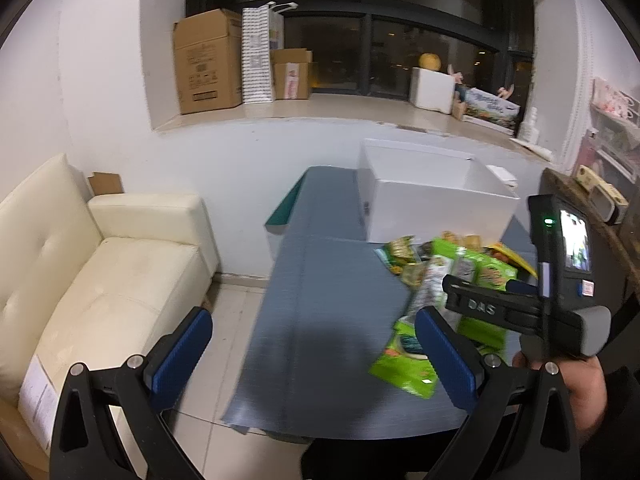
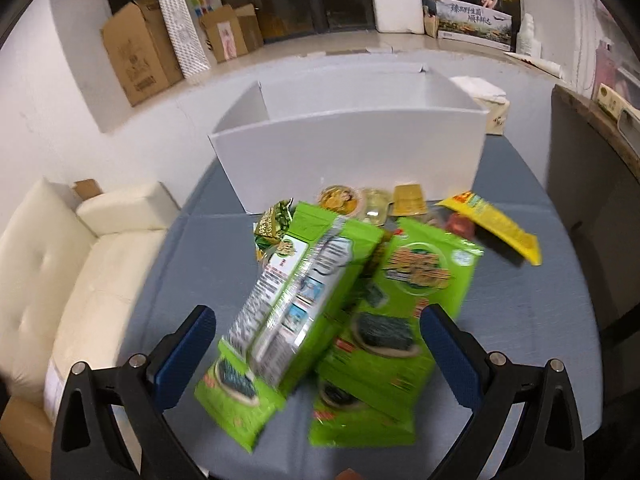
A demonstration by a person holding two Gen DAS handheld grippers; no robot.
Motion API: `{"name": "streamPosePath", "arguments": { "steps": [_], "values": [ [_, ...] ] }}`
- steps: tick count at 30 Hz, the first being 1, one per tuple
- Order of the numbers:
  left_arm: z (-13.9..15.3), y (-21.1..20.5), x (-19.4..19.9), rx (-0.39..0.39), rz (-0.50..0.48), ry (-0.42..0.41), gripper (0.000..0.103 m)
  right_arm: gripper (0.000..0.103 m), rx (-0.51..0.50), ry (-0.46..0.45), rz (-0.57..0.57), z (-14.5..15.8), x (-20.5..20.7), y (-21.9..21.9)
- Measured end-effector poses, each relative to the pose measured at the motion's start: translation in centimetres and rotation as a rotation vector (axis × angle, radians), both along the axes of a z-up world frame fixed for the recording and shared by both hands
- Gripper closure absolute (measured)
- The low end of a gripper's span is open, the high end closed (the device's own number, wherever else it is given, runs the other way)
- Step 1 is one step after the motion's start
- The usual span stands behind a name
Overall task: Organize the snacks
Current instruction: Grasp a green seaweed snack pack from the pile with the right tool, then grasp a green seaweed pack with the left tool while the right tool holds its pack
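Bright green seaweed snack packs [image 2: 320,312] lie heaped on the blue-grey table [image 2: 540,320], one showing its silvery printed back, with a yellow packet [image 2: 496,228] and small foil-lidded cups [image 2: 340,198] behind them. Just beyond stands an open white box [image 2: 348,152]; its inside is mostly hidden but seems empty. The right gripper [image 2: 316,356] hovers spread wide over the packs, holding nothing. The left gripper [image 1: 316,356] is likewise spread.

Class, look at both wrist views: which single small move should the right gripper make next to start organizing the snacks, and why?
Probably lower the open right gripper onto the topmost green seaweed pack and close. Its fingers already straddle that pack, nothing is held, and the white box behind the pile looks ready to receive it. The left gripper is open over the table.
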State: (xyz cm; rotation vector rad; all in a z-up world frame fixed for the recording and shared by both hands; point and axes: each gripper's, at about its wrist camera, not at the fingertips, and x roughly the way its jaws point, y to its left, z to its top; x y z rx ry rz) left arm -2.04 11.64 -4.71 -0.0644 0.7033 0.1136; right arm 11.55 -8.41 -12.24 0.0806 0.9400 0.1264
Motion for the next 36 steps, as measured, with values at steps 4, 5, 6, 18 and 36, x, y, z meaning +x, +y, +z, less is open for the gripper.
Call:
{"name": "streamPosePath", "arguments": {
  "steps": [4, 5, 6, 18, 36],
  "values": [
    [-0.7, 1.6, -0.3, -0.013, -0.008, -0.006, 0.0, 0.011, -0.032, 0.025, -0.048, -1.8, 1.9, 1.6],
    [-0.9, 1.9, -0.4, -0.015, -0.007, -0.005, 0.0, 0.017, -0.038, 0.039, -0.059, -2.2, 2.4, 2.1],
    [-1.2, 2.4, -0.3, -0.02, -0.001, -0.002, 0.0, 0.018, -0.046, 0.05, -0.062, -2.5, 2.9, 2.6],
    [-3.0, 3.5, 0.7, -0.058, 0.001, 0.029, 0.0, 0.044, -0.074, 0.081, -0.037, -4.6, 3.4, 5.4],
    [-3.4, -4.1, 3.4, -0.017, -0.126, 0.046, 0.0, 0.087, 0.144, -0.086, 0.091, 3.4, -0.7, -3.0]
  ]
}}
